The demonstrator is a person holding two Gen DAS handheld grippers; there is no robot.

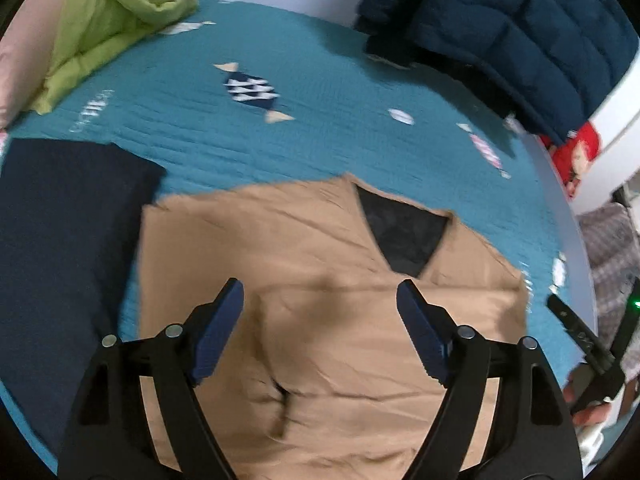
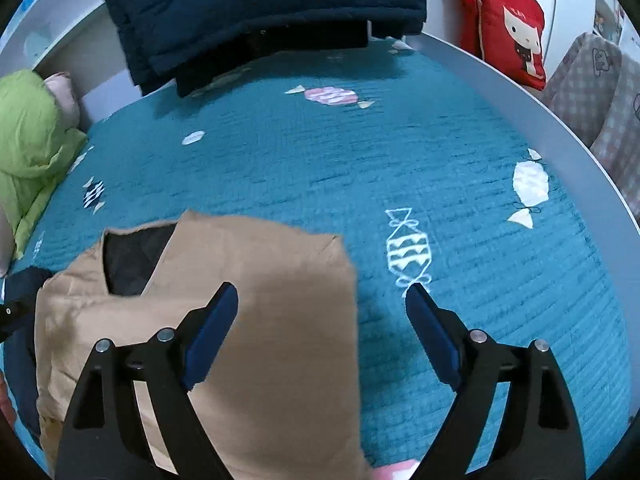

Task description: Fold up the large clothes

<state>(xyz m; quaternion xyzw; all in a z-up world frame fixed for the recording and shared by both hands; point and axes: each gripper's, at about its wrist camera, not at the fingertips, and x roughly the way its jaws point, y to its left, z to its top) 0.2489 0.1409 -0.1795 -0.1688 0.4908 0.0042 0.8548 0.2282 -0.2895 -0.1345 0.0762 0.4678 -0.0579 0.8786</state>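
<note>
A tan vest-like garment (image 1: pixel 320 320) with a dark lining in its V-neck lies folded flat on the teal bedspread (image 1: pixel 280 128). My left gripper (image 1: pixel 320 292) is open and empty, hovering over the garment's middle. In the right wrist view the same garment (image 2: pixel 260 300) lies at lower left. My right gripper (image 2: pixel 322 296) is open and empty above the garment's right edge, its left finger over the cloth and its right finger over bare bedspread (image 2: pixel 400 168). The right gripper also shows at the right edge of the left wrist view (image 1: pixel 580 336).
A folded dark navy garment (image 1: pixel 60 240) lies left of the tan one. A navy puffer jacket (image 2: pixel 260 12) lies at the far side of the bed. A green bundle (image 1: pixel 112 20) lies at far left. A red cushion (image 2: pixel 508 28) leans beyond the white bed rail (image 2: pixel 520 92).
</note>
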